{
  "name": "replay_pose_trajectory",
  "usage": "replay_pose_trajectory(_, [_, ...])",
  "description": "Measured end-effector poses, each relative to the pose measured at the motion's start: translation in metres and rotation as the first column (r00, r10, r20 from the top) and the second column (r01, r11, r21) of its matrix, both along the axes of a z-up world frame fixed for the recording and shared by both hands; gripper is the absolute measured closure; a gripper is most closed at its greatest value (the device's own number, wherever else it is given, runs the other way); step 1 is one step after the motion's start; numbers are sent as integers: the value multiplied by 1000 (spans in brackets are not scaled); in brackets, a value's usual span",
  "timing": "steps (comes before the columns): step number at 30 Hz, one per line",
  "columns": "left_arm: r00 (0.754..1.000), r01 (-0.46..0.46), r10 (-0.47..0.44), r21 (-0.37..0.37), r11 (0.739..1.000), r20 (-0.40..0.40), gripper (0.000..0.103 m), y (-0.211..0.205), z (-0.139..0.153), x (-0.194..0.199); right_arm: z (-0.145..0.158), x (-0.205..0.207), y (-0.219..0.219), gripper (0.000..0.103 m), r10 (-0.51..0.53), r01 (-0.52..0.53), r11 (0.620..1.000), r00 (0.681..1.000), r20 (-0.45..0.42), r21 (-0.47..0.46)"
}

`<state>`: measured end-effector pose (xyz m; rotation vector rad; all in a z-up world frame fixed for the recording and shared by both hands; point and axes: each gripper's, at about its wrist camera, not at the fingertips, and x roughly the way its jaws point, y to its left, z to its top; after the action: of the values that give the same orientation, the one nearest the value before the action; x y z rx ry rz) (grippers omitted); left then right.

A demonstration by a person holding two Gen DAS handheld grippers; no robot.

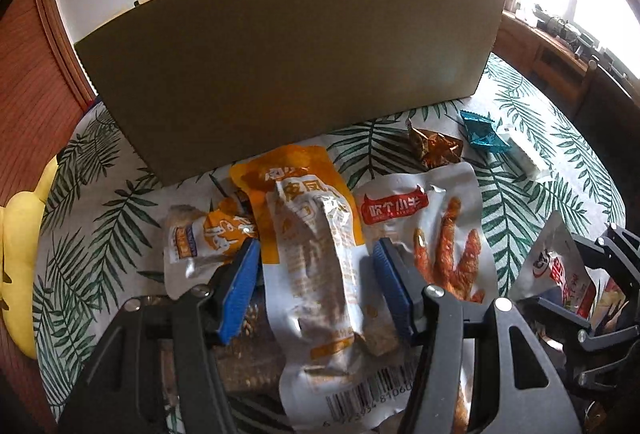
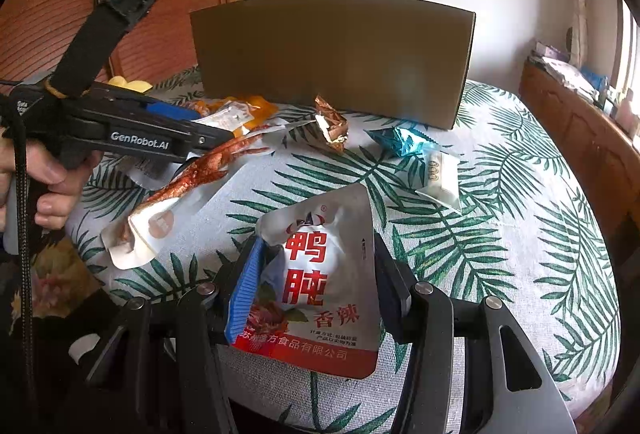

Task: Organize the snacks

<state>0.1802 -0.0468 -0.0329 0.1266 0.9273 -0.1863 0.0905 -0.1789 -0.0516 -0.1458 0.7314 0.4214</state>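
I count seven packets, all outside the cardboard box (image 1: 288,66), so as far as I can see the sorting has barely begun. The box's inside is hidden from both of my views, and I cannot say whether anything is in it. My left tongs (image 1: 316,246) are spread on either side of the long orange-and-white chicken-feet pouch (image 1: 312,314) in the lower middle of the left view. The blue pads stand just off its edges, so I judge it is not gripped yet. My right tongs (image 2: 319,240) are pinching the silver-and-red duck-gizzard pouch (image 2: 320,274) by its two sides, low in the centre of the right view. That one looks ready to go to the box. Also on the leaf-print cloth (image 2: 500,254) are one small orange-and-white packet (image 1: 200,234), left of the long pouch. One silver pouch with a red label (image 1: 432,230) lies to its right. Closer to the box lie one bronze foil sweet (image 1: 436,150), one teal foil sweet (image 1: 480,132) and one small white packet (image 1: 524,158). Something brown and grainy (image 1: 244,358) lies under my left tongs; I cannot tell what it is. There is one box, and all seven packets are still to be placed.
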Motion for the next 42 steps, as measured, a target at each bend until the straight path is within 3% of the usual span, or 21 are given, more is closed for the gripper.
replay_pose_trajectory(8, [1000, 16, -16, -4, 1000, -5, 61, 4, 2, 10, -1, -1, -1, 50, -3, 3, 1000, 1000, 5, 5])
replay_pose_trajectory(12, [1000, 17, -16, -20, 1000, 13, 64, 11, 4, 6, -1, -1, 0, 50, -2, 2, 1000, 1000, 8, 0])
replay_pose_trajectory(21, [994, 21, -12, -75, 997, 109, 64, 19, 26, -18, 1, 1, -1, 53, -1, 1, 1000, 1000, -3, 7])
replay_pose_trajectory(24, [991, 26, -11, -110, 994, 132, 64, 22, 34, -28, 6, 4, -8, 63, -11, 12, 999, 1000, -13, 48])
replay_pose_trajectory(30, [988, 50, -30, -129, 990, 151, 64, 21, 44, -38, 5, 15, -17, 64, 3, 5, 994, 997, -77, 109])
replay_pose_trajectory(42, [983, 71, -43, -153, 986, 176, 63, 13, 48, -51, 12, 15, -14, 68, 45, -37, 995, 996, -80, 89])
